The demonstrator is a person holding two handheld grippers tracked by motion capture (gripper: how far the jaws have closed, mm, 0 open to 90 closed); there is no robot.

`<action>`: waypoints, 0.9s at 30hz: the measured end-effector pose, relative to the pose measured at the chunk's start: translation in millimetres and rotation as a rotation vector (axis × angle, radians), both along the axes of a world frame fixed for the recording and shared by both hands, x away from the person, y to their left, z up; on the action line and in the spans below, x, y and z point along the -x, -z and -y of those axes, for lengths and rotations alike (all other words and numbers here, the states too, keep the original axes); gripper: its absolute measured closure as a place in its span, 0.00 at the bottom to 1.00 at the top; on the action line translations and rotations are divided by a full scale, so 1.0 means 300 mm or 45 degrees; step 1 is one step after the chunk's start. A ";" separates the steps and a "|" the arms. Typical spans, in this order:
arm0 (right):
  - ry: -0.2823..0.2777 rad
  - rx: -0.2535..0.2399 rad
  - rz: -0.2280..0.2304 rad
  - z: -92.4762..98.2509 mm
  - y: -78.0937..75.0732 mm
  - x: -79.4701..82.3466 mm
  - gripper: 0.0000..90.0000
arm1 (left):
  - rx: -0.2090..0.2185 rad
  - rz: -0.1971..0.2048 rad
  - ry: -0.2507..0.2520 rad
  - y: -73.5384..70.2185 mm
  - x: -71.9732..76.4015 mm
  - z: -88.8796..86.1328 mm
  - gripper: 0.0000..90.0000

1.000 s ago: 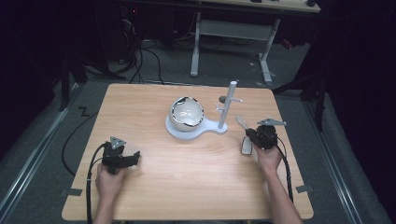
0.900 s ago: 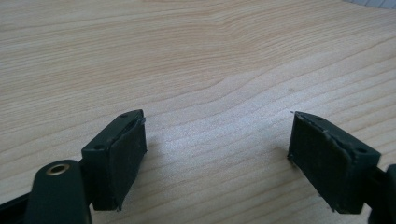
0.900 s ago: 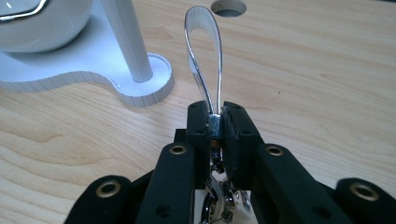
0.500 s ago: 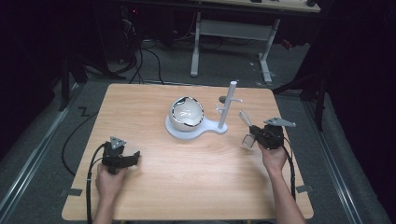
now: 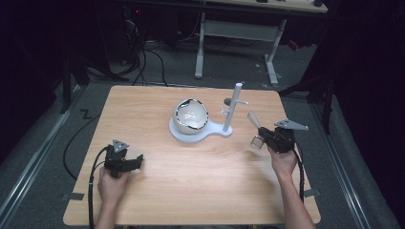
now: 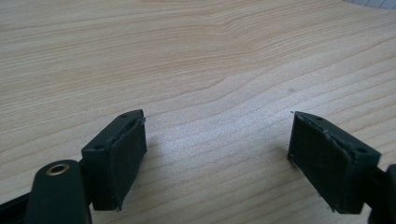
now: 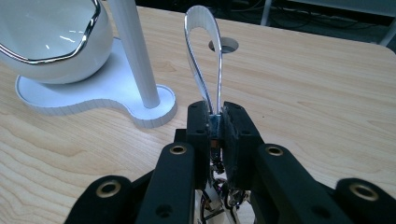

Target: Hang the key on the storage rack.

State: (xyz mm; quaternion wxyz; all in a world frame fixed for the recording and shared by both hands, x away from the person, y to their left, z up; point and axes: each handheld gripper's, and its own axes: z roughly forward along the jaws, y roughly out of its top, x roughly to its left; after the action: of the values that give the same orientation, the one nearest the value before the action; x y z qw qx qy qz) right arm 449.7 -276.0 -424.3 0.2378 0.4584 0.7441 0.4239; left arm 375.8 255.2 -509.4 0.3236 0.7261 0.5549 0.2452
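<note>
Around the left gripper [image 5: 136, 160], jaws spread over bare table [image 5: 200, 191], lies open room. Ahead of the right gripper [image 7: 215, 122], pinching a looped strap [image 7: 204, 56], stands a white stand [image 7: 135, 51]; its top is cut off.

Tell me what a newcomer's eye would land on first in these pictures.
First, the glossy white bowl with a silvery rim, sitting on a white stand near the table's middle, with a white post rising from the stand's right end. Next, the right gripper, just right of the stand, shut on a white strap loop that sticks up from its jaws. The left gripper waits open over bare wood at the near left.
</note>
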 end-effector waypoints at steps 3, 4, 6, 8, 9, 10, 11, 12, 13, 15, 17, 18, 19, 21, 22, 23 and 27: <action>-0.005 -0.026 0.002 0.009 -0.007 0.004 0.91 | 0.000 0.000 0.000 0.000 0.000 0.000 0.22; -0.004 -0.029 0.006 0.013 -0.010 0.006 0.91 | -0.001 0.000 0.000 0.000 0.000 0.000 0.22; -0.004 -0.035 0.009 0.017 -0.016 0.009 0.91 | 0.000 0.000 -0.001 0.000 0.000 0.000 0.22; -0.009 -0.033 0.018 0.019 -0.026 0.014 0.91 | 0.000 0.000 -0.001 0.000 0.000 0.000 0.22; -0.009 -0.034 0.022 0.019 -0.030 0.016 0.91 | 0.000 0.000 -0.001 0.000 0.000 0.000 0.22; -0.012 -0.027 0.032 0.018 -0.036 0.018 0.91 | 0.000 0.000 -0.001 0.000 0.000 0.000 0.22; -0.012 -0.020 0.036 0.017 -0.040 0.020 0.91 | 0.000 0.000 -0.001 0.000 0.000 0.000 0.22; -0.012 -0.016 0.041 0.016 -0.044 0.021 0.91 | 0.000 0.000 -0.001 0.000 0.000 0.000 0.22; -0.015 -0.013 0.045 0.017 -0.048 0.022 0.91 | 0.000 0.000 -0.001 0.000 0.000 0.000 0.22; -0.017 -0.018 0.049 0.017 -0.054 0.024 0.91 | 0.000 0.000 -0.001 0.000 0.000 0.000 0.22; -0.020 -0.020 0.053 0.016 -0.060 0.028 0.91 | 0.000 0.000 -0.001 0.000 0.000 0.000 0.22; -0.025 -0.022 0.061 0.016 -0.064 0.029 0.91 | 0.000 0.000 -0.001 0.000 0.000 0.000 0.22; -0.026 -0.025 0.065 0.015 -0.068 0.031 0.91 | 0.000 0.000 -0.001 0.000 0.000 0.000 0.22; -0.028 -0.024 0.074 0.015 -0.076 0.036 0.91 | 0.000 0.000 -0.001 0.000 0.000 0.000 0.22; -0.028 -0.029 0.081 0.016 -0.083 0.040 0.91 | 0.000 0.000 -0.001 0.000 0.000 0.000 0.22; -0.028 -0.029 0.081 0.016 -0.083 0.040 0.91 | 0.000 0.000 -0.001 0.000 0.000 0.000 0.22; -0.023 -0.029 0.086 0.022 -0.085 0.044 0.91 | 0.000 0.000 -0.001 0.000 0.000 0.000 0.22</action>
State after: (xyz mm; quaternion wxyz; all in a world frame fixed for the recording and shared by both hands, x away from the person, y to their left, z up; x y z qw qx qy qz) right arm 436.6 -282.7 -398.7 0.2538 0.4397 0.7349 0.4496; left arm 375.8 255.2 -509.5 0.3236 0.7259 0.5551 0.2454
